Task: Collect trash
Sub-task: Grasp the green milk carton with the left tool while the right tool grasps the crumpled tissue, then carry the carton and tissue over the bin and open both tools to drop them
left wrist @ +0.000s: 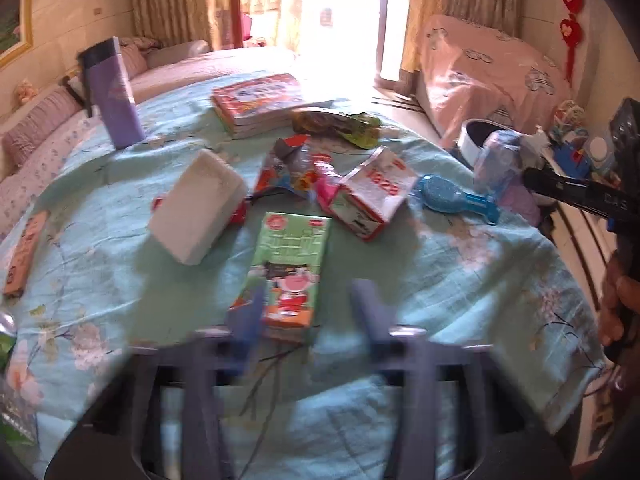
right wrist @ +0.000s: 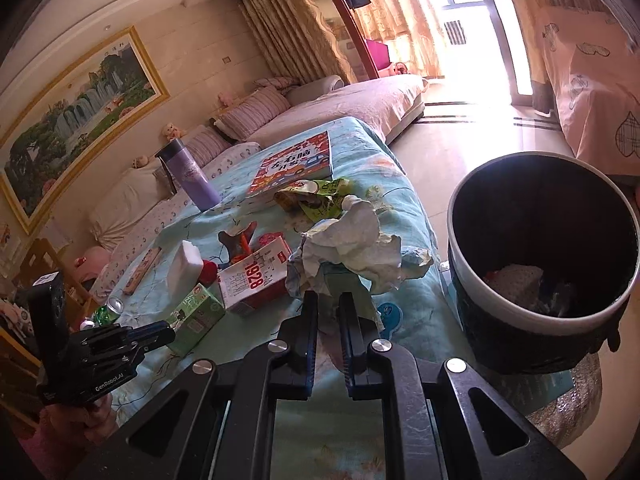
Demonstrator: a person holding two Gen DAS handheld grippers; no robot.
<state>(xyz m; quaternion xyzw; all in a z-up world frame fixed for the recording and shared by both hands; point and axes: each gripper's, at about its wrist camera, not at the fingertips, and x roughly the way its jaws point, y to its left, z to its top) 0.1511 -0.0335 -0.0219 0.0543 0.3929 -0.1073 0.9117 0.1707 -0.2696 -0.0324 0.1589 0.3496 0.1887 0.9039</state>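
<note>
Right wrist view: the right gripper (right wrist: 329, 300) is seen clenched on a crumpled wad of paper (right wrist: 352, 240), which is held above the edge of the table covered by a light blue floral cloth (right wrist: 404, 196); just to the right of the wad a dark trash bin with a white band (right wrist: 536, 312) is seen, with some rubbish already lying at its bottom; the wad is not over the bin's mouth but beside it. On the cloth behind the wad a red and white carton marked 1928 (right wrist: 256, 280), a green juice carton (right wrist: 196, 316), a white block (right wrist: 182, 266), a green snack wrapper (right wrist: 320, 196), a purple bottle (right wrist: 192, 176) and a picture book (right wrist: 296, 162) are seen; the left gripper (right wrist: 154, 336) is seen at the lower left, its tips close to the green carton.

In the left wrist view the left gripper (left wrist: 308, 308) is shown with its jaws apart and nothing pinched between them; the green juice carton (left wrist: 290, 268) lies flat on the cloth, its near end between the two fingers, and whether the left finger touches it cannot be told because of blur; a blue hairbrush (left wrist: 452, 198) lies near the right edge of the table.
</note>
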